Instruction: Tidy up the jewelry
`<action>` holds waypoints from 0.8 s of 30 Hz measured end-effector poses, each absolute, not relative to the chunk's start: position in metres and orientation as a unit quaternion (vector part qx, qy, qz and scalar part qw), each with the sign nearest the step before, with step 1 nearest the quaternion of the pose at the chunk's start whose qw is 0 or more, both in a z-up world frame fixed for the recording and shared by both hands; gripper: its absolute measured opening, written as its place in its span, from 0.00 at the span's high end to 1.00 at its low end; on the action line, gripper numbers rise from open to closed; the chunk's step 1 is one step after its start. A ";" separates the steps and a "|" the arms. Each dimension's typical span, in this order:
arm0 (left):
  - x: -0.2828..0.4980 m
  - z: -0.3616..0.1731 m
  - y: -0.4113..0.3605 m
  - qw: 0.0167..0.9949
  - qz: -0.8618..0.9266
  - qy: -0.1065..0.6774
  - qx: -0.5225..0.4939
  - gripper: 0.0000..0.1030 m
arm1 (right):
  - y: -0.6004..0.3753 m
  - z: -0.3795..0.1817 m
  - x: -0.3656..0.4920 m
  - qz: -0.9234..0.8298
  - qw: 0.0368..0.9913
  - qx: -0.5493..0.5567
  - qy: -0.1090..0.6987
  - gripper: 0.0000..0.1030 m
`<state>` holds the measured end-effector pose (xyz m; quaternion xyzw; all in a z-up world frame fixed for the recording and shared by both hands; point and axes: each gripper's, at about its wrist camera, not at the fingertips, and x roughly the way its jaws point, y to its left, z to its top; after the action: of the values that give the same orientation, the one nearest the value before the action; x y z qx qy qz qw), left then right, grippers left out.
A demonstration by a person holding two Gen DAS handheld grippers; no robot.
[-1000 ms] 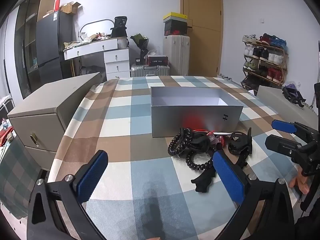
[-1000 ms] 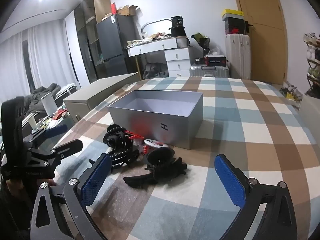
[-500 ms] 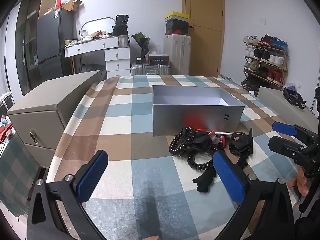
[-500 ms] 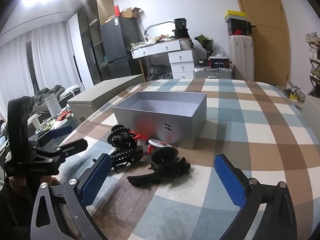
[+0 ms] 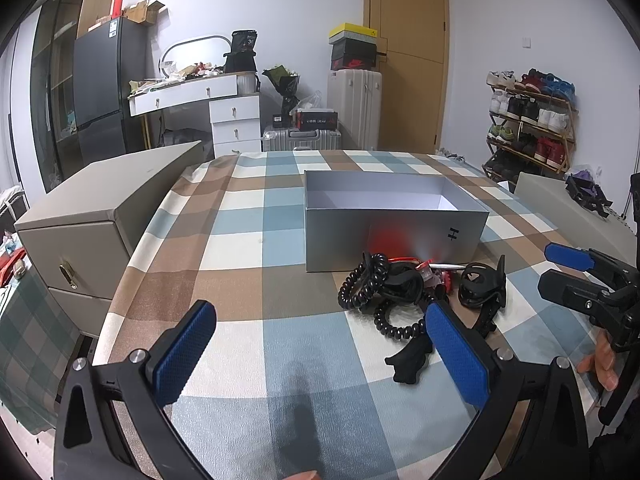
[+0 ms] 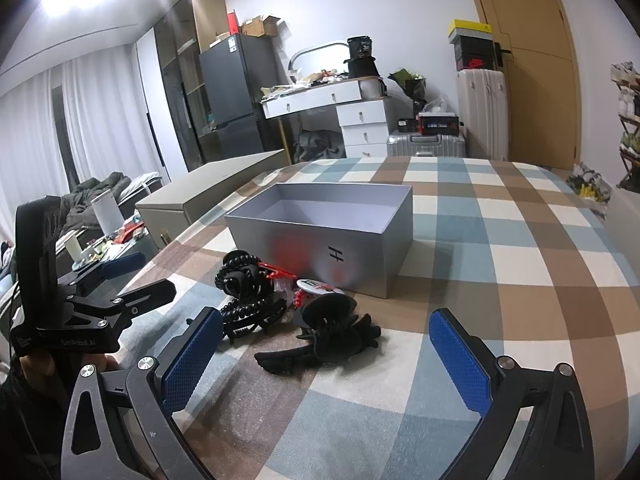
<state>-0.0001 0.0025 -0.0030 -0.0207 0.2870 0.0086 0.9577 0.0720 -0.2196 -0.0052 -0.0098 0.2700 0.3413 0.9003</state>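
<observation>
An open silver box [image 5: 394, 222] [image 6: 340, 240] stands on the checked tablecloth, its inside bare. In front of it lies a pile of hair accessories: black coiled hair ties [image 5: 362, 286] [image 6: 250, 304], a black claw clip [image 5: 482, 284] [image 6: 334, 326], a black bow [image 5: 410, 362] and small red pieces [image 5: 434, 274] [image 6: 286, 280]. My left gripper [image 5: 320, 350] hovers open above the cloth, left of the pile, with nothing between its fingers. My right gripper [image 6: 326, 360] is open too, just short of the claw clip, and it shows at the right edge of the left wrist view [image 5: 568, 270].
A beige drawer cabinet [image 5: 92, 220] stands at the table's left edge. A beige surface [image 5: 560, 208] with dark items lies at the right. Beyond the table are a white dresser [image 5: 224, 116], suitcases [image 5: 354, 108], a door and a shoe rack [image 5: 528, 120].
Both views have drifted slightly, so the box and pile sit a little differently in frame. Both grippers stay open and no object has moved.
</observation>
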 end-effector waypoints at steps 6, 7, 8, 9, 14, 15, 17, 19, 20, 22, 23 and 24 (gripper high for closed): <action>0.000 -0.002 0.003 0.957 0.008 0.288 -0.021 0.01 | -0.219 -0.006 0.072 0.342 0.900 -0.009 0.271 0.00; 0.000 -0.002 0.002 0.957 0.008 0.288 -0.021 0.01 | -0.219 -0.006 0.072 0.342 0.900 -0.009 0.271 0.00; 0.000 -0.002 0.002 0.957 0.008 0.288 -0.021 0.01 | -0.219 -0.006 0.072 0.342 0.900 -0.008 0.271 0.00; 0.000 -0.002 0.002 0.957 0.008 0.288 -0.021 0.01 | -0.219 -0.006 0.073 0.342 0.900 -0.007 0.272 0.00; 0.000 -0.002 0.002 0.957 0.008 0.288 -0.021 0.01 | -0.221 -0.006 0.073 0.342 0.899 -0.005 0.273 0.00; 0.000 -0.002 0.002 0.957 0.008 0.288 -0.020 0.01 | -0.221 -0.006 0.073 0.342 0.899 -0.005 0.273 0.00; 0.000 -0.002 0.002 0.958 0.009 0.287 -0.018 0.01 | -0.221 -0.006 0.073 0.342 0.899 -0.003 0.274 0.00; -0.001 -0.002 0.002 0.958 0.008 0.287 -0.018 0.01 | -0.221 -0.006 0.074 0.342 0.899 -0.002 0.275 0.00; -0.001 -0.002 0.002 0.958 0.008 0.287 -0.018 0.01 | -0.221 -0.006 0.074 0.342 0.899 -0.002 0.275 0.00; 0.000 -0.002 0.002 0.958 0.008 0.288 -0.018 0.01 | -0.221 -0.006 0.074 0.341 0.899 -0.002 0.275 0.00; 0.000 -0.001 0.002 0.957 0.008 0.288 -0.019 0.01 | -0.221 -0.006 0.074 0.342 0.899 -0.002 0.274 0.00; 0.000 -0.001 0.002 0.957 0.008 0.288 -0.020 0.01 | -0.221 -0.006 0.075 0.342 0.898 -0.002 0.276 0.00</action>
<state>-0.0005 0.0016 -0.0011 -0.0200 0.2881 0.0082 0.9574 0.0746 -0.2214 -0.0062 -0.0018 0.2755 0.3421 0.8984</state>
